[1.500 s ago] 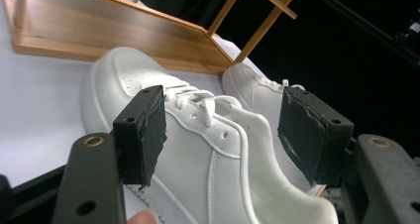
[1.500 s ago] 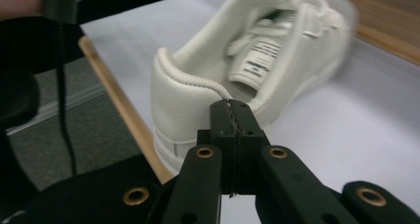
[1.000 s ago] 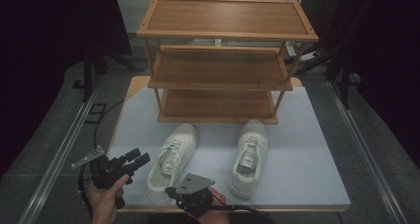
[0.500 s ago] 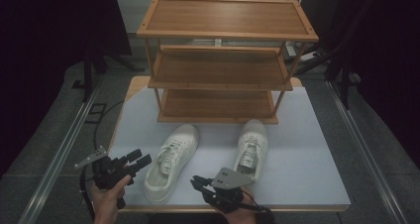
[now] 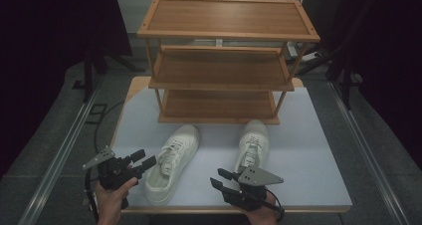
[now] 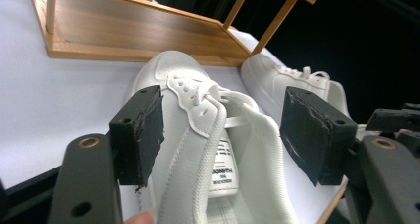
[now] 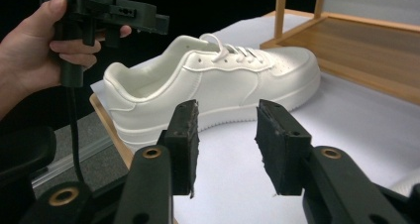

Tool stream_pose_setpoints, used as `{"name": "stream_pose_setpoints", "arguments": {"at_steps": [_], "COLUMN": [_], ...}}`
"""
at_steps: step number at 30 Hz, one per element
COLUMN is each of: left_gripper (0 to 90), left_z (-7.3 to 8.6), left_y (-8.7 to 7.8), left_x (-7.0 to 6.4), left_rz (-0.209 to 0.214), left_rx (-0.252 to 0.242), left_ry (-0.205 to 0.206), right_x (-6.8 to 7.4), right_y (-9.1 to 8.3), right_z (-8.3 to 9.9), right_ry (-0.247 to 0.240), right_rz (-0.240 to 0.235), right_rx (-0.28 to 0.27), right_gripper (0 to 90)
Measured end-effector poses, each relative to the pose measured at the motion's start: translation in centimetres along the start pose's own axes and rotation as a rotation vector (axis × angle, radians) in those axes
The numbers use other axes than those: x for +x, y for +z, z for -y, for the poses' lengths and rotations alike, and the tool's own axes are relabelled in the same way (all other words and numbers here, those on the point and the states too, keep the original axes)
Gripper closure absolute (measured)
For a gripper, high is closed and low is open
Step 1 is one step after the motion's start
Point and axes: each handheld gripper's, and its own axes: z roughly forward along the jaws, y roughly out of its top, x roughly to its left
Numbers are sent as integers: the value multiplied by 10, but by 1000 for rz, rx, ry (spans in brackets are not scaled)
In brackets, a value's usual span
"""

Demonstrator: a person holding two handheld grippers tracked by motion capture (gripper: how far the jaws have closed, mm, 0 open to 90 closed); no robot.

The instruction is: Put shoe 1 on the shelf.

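Two white sneakers lie on the table [image 5: 308,150], toes pointing toward the far side, in front of a three-tier wooden shoe rack [image 5: 224,60] that stands at the far half of the table. The left sneaker [image 5: 171,163] lies at the near left, angled so its heel reaches the near table edge and its toe points far and slightly right. The right sneaker [image 5: 253,146] lies to its right, well apart from it, its toe just beside the rack's lowest shelf.

The left gripper [image 5: 142,162] is held in the person's left hand [image 5: 113,197] at the near left edge of the table, just beside the heel of the left sneaker. In the left gripper view its jaws stand wide, one on each side of the left sneaker's [image 6: 208,149] heel opening and tongue; no contact with the shoe can be seen. The right sneaker [image 6: 292,83] shows beyond, at the right.

The right gripper [image 5: 221,177] is held low at the near edge, near the heel of the right sneaker, pointing left. In the right gripper view its jaws stand moderately open with nothing between them, aimed at the side of the left sneaker [image 7: 213,80], apart from it. The left hand [image 7: 34,50] and its gripper show at the upper left there.
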Motion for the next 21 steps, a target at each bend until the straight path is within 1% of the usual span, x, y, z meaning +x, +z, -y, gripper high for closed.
{"name": "stream_pose_setpoints", "arguments": {"at_steps": [4, 7, 8, 9, 10, 12, 13, 14, 15, 16, 18, 20, 21], "left_gripper": [351, 352, 354, 356, 360, 362, 364, 364, 364, 364, 366, 370, 375], "left_z": [-4, -5, -5, -5, -6, -7, -7, -7, -6, -6, -2, 0, 4], "left_y": [10, 17, 22, 22, 27, 32, 32, 35, 38, 38, 44, 46, 50], "left_x": [-3, -3, -2, -2, -1, 0, 0, -1, -1, -1, 0, 2, 5], "left_rz": [-7, -9, -19, -19, -30, -42, -42, -51, -53, -53, -70, -77, -91], "left_rx": [17, 34, 49, 49, 63, 71, 71, 77, 89, 89, 107, 114, 123], "left_ry": [34, 45, 52, 52, 59, 72, 72, 85, 99, 99, 119, 120, 111], "right_x": [1, 1, 0, 0, 0, 0, 0, 0, 1, 1, 1, 2, 2], "right_y": [-1, -1, -1, -1, -1, -2, -2, -2, -2, -2, 0, 0, 0], "right_z": [-1, 0, 1, 1, 1, 1, 1, 1, 2, 2, 3, 3, 3], "right_ry": [2, 5, 6, 6, 8, 11, 11, 13, 13, 13, 14, 13, 12], "right_rz": [0, 2, 6, 6, 8, 11, 11, 13, 13, 13, 16, 17, 18], "right_rx": [-9, -4, -2, -2, -2, -1, -1, 2, 3, 3, 9, 9, 10], "right_gripper": [596, 591, 588, 588, 585, 582, 582, 581, 580, 580, 577, 577, 575]}}
